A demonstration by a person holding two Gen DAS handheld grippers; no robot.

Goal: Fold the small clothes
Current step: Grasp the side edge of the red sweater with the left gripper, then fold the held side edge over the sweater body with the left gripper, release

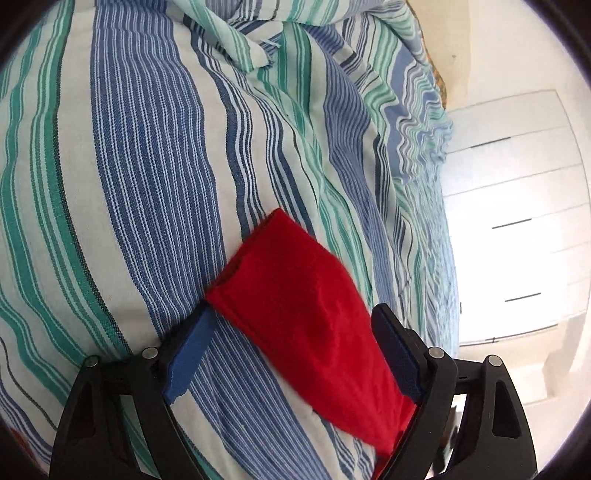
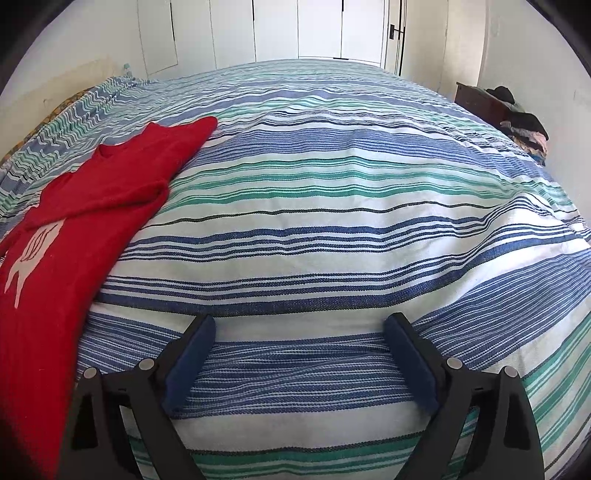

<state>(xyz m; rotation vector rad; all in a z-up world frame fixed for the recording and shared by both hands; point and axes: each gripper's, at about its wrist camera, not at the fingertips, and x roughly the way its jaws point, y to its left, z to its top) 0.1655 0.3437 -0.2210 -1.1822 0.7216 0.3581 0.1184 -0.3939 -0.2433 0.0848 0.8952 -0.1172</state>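
A small red long-sleeved shirt [image 2: 74,206] with a pale print lies on the striped bedspread [image 2: 332,206] at the left of the right wrist view, one sleeve stretched toward the far side. In the left wrist view a red sleeve [image 1: 306,321] lies on the bedspread [image 1: 140,177] and runs between the fingers of my left gripper [image 1: 295,314], which is open around it; the sleeve's near end rests against the right finger. My right gripper [image 2: 299,325] is open and empty, low over the bedspread, to the right of the shirt.
A bunched fold of the bedspread [image 1: 243,40] lies at the far end in the left wrist view. White wardrobe doors [image 2: 317,29] stand beyond the bed. A dark wooden stand with a pile of clothes [image 2: 524,125] is at the bed's right side.
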